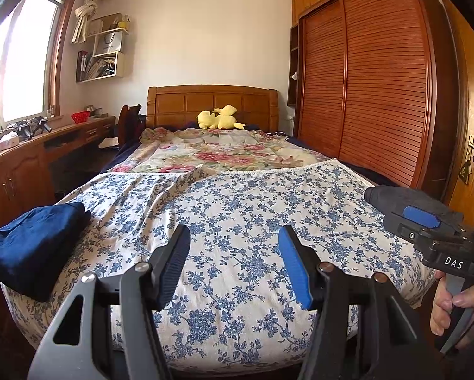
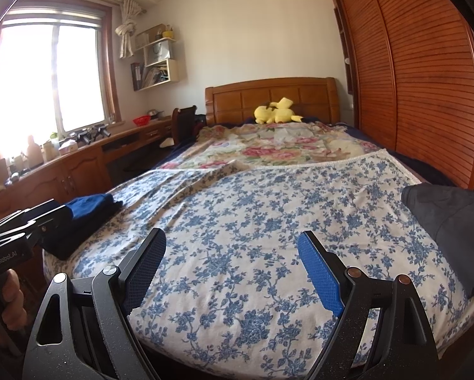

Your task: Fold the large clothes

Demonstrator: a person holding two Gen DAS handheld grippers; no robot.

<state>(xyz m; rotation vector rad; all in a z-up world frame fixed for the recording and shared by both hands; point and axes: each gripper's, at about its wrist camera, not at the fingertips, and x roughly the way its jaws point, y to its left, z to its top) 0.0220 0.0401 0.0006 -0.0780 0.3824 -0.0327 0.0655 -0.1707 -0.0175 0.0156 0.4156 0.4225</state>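
Left wrist view: my left gripper (image 1: 233, 262), jaws wide apart, empty, above the floral sheet (image 1: 237, 209). Right gripper (image 2: 232, 269), likewise spread, empty. Folded blue garment (image 1: 31, 243) at the left edge; dark grey garment (image 2: 445, 224) at the right, probably next: grip two corners, spread flat. Red basket (image 1: 80, 116) on the desk, contents unclear.

Blown-out window (image 2: 47, 76) glare, fisheye-bent edges

Left claw (image 1: 233, 266) hangs wide open over the floral bed (image 1: 237, 221); folded navy garment (image 1: 31, 247) lies left.
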